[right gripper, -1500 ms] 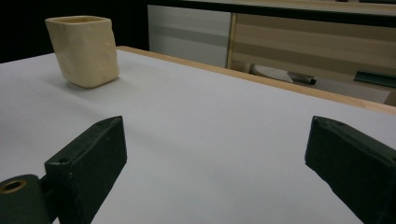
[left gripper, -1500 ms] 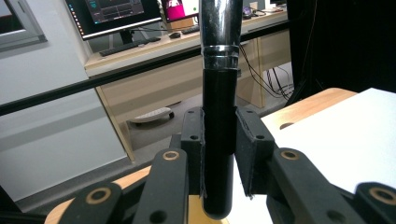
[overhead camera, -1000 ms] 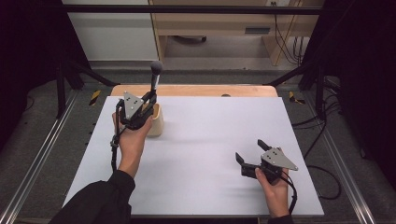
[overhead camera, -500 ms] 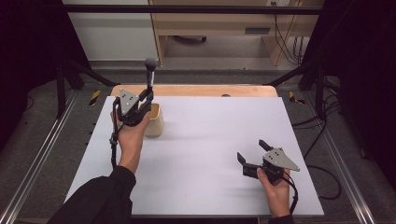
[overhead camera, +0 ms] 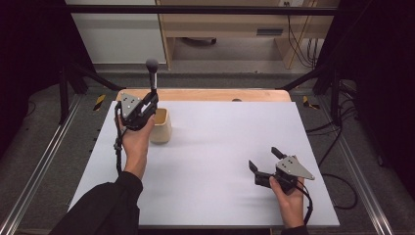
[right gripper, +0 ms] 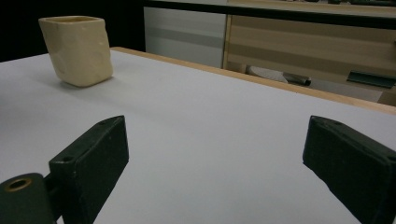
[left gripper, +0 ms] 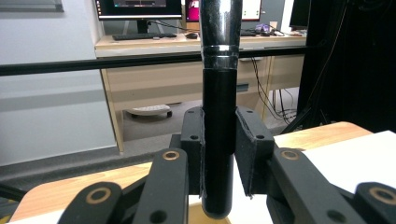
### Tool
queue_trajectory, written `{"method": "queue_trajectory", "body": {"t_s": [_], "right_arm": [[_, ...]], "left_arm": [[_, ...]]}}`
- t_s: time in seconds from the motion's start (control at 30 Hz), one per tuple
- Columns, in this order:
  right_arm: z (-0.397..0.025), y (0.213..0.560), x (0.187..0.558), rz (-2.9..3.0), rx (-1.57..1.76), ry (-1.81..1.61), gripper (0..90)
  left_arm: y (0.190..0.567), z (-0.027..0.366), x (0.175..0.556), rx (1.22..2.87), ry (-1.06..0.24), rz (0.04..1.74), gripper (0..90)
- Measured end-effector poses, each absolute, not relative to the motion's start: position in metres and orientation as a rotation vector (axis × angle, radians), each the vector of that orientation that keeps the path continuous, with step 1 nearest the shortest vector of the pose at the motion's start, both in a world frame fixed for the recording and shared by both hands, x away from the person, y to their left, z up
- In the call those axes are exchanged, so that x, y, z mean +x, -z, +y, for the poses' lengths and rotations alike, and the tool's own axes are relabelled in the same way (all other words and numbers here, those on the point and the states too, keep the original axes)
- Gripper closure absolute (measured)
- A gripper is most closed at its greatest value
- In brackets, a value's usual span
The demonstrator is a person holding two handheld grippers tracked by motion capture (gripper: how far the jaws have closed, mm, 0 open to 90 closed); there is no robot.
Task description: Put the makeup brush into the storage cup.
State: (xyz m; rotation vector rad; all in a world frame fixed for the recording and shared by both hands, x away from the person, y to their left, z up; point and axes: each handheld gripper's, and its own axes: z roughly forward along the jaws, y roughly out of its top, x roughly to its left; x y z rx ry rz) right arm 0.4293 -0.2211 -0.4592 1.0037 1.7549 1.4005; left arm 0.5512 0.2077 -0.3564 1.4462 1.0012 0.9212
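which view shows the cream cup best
The right gripper view: the cream cup stands unobstructed on the white table, its square rim and walls plain. In the high view the cup is smaller and partly hidden by the left gripper holding the brush. The left gripper view gives just a tan sliver beneath the brush handle.

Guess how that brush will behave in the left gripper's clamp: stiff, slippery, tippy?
The brush handle looks rigid, a straight black cylinder, so probably no flex. Its glossy, round surface could slip or twist between the left gripper pads. Held near its bottom end, with the bristle head high above, it may lever sideways.
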Motion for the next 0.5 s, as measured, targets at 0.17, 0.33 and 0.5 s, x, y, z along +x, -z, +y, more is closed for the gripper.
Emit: {"method": "queue_trajectory", "body": {"t_s": [0.17, 0.33, 0.5], "right_arm": [[-0.2214, 0.4594, 0.429, 1.754, 1.003, -1.403, 7.1], [-0.221, 0.4604, 0.4294, 1.755, 0.998, -1.404, 7.1], [-0.2219, 0.4613, 0.429, 1.749, 1.012, -1.411, 7.2]], "left_arm": [[0.3597, 0.209, 0.5514, 1.436, -0.906, 1.012, 74.2], [0.361, 0.21, 0.5538, 1.42, -0.898, 1.02, 74.2], [0.3631, 0.2098, 0.5563, 1.414, -0.883, 1.027, 74.2]]}}
